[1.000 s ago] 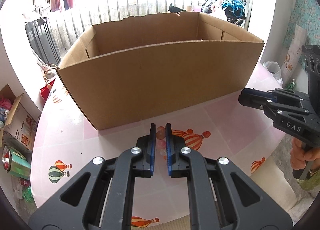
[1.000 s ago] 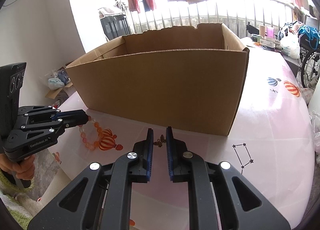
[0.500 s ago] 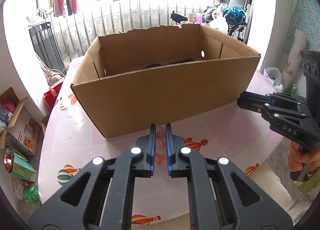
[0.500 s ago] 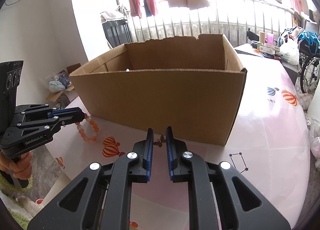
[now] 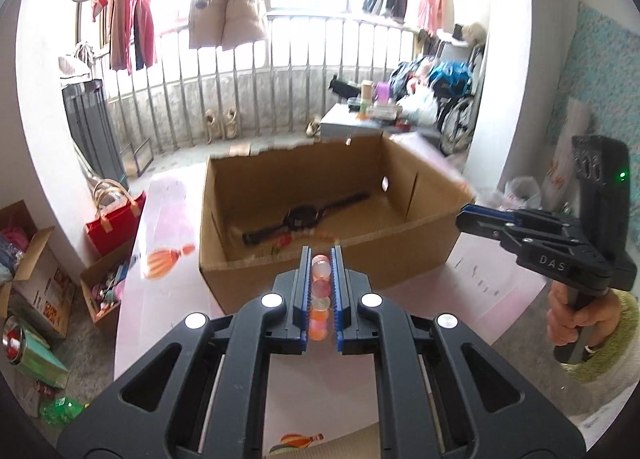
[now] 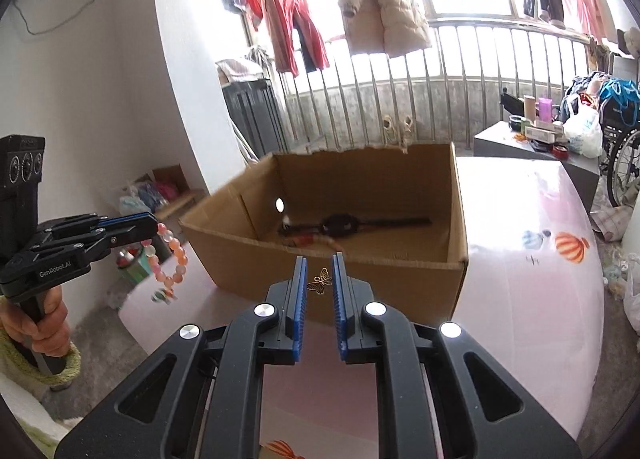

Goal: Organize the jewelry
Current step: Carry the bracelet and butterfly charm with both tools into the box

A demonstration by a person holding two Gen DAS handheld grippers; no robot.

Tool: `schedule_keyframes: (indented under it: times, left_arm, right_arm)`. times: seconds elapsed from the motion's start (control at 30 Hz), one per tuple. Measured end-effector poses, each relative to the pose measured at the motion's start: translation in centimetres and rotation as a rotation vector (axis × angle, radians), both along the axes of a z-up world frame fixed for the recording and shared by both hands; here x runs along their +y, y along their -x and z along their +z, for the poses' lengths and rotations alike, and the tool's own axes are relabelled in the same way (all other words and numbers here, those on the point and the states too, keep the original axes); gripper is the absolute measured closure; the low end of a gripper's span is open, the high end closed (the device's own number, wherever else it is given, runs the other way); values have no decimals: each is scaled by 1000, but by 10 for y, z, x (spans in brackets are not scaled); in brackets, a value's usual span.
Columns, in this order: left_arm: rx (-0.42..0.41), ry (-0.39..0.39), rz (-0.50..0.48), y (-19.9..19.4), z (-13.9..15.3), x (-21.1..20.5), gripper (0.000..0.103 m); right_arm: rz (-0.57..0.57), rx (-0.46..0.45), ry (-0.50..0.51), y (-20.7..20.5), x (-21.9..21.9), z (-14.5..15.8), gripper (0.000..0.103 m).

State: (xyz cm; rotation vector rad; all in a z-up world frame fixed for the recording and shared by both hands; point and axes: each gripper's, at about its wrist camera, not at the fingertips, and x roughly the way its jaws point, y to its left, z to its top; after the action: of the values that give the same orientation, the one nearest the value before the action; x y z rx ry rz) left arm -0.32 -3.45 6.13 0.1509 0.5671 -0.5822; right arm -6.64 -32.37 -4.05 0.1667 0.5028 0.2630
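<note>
Both my grippers have risen since a second ago, so the cardboard box (image 5: 328, 259) now sits lower in each view and I look down into it instead of at its front wall. My left gripper (image 5: 321, 295) is clamped on a bead bracelet (image 5: 320, 299) of pink and orange beads, which fills the narrow gap between the blue pads in the lower centre of the left view; in the right view the same bracelet (image 6: 170, 255) hangs as a loop from that gripper (image 6: 148, 225) at the left edge, clear of the pink table (image 6: 532, 299). My right gripper (image 6: 320, 287) pinches a small gold butterfly charm (image 6: 320, 281) between its pads, in the centre of the right view just in front of the box's near rim; seen from the left view, that gripper (image 5: 464, 215) sits at the right, beside the box's right corner. Inside the box, on its floor, lies a black watch (image 5: 304, 217) with its strap stretched out, and some beaded pieces (image 5: 308, 237) lie just in front of it, too blurred to make out.
</note>
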Motion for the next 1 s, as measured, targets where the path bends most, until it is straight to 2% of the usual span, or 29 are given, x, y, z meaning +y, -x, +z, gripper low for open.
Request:
schedule_keyframes:
  times: [0.17, 0.33, 0.43, 0.67, 0.77, 0.93, 1.0]
  left_arm:
    - [-39, 43, -26, -15, 31, -1, 95]
    - [-47, 49, -30, -40, 43, -11, 95]
    - [0, 56, -32, -67, 38, -20, 95]
    - [195, 56, -38, -138, 3, -55, 95]
    - [243, 42, -52, -159, -10, -75, 95]
    - [315, 24, -69, -186, -26, -107, 94]
    - [338, 26, -64, -194, -31, -116, 81]
  right_arm:
    - [29, -49, -28, -12, -5, 32, 90]
    - [45, -48, -25, -40, -10, 50, 90]
    - [55, -11, -13, -62, -9, 51, 90]
    - [68, 147, -4, -118, -12, 34, 90]
    - [57, 217, -2, -140, -18, 25, 90]
    - [32, 281, 1, -164, -26, 20, 89]
    - [20, 295, -4, -169, -31, 18, 89]
